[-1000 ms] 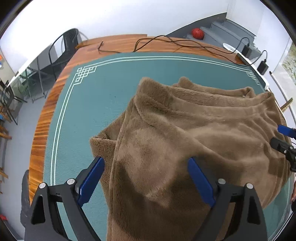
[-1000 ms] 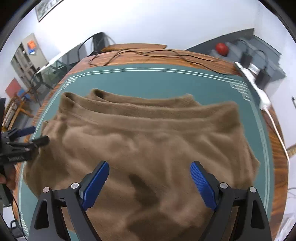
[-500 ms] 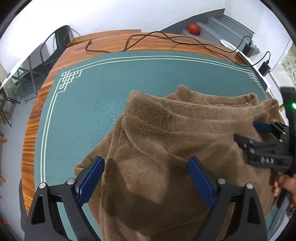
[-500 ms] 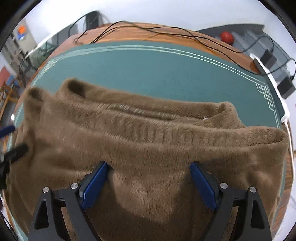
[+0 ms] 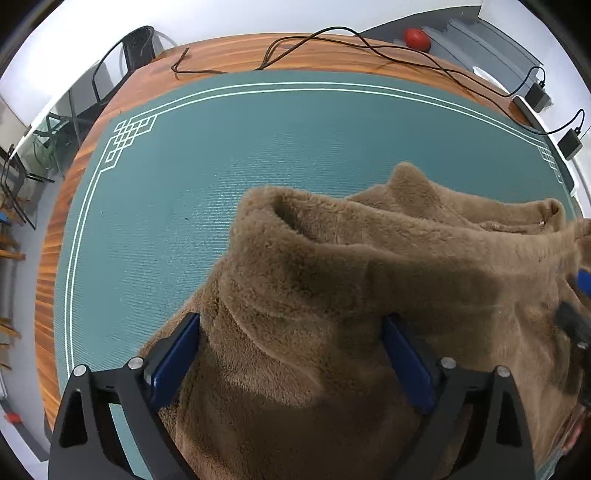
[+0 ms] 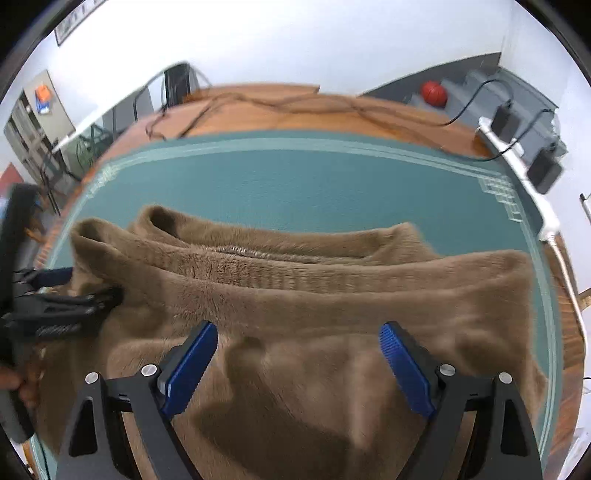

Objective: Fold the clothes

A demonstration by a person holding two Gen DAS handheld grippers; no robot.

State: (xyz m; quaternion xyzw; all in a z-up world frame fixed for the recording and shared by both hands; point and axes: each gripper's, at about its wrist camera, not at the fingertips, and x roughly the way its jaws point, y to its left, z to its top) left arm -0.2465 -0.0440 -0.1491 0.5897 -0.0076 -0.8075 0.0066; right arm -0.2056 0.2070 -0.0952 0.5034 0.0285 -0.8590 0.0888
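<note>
Holding both grippers spread wide over the brown fleece garment (image 5: pixel 369 295), you have nothing clamped: your left gripper (image 5: pixel 291 365) straddles a raised hump of fleece with its pads apart, and your right gripper (image 6: pixel 295 365) hovers with its pads apart above the ribbed band. The garment lies bunched on the green mat (image 5: pixel 221 147), filling the view from 3 to 6 o'clock in the left wrist view. The risk, as I judge it, is closing on too thick a roll: plush pile this bulky could slip out of the pads, or you could pinch several layers and drag the whole heap instead of one edge. The wooden worktop (image 5: pixel 236 51) shows around the mat, with black cables (image 5: pixel 332 33) trailing at 12 o'clock, a red ball (image 5: pixel 416 37) at 1 o'clock, and chairs (image 5: pixel 136 44) at 11 o'clock.
</note>
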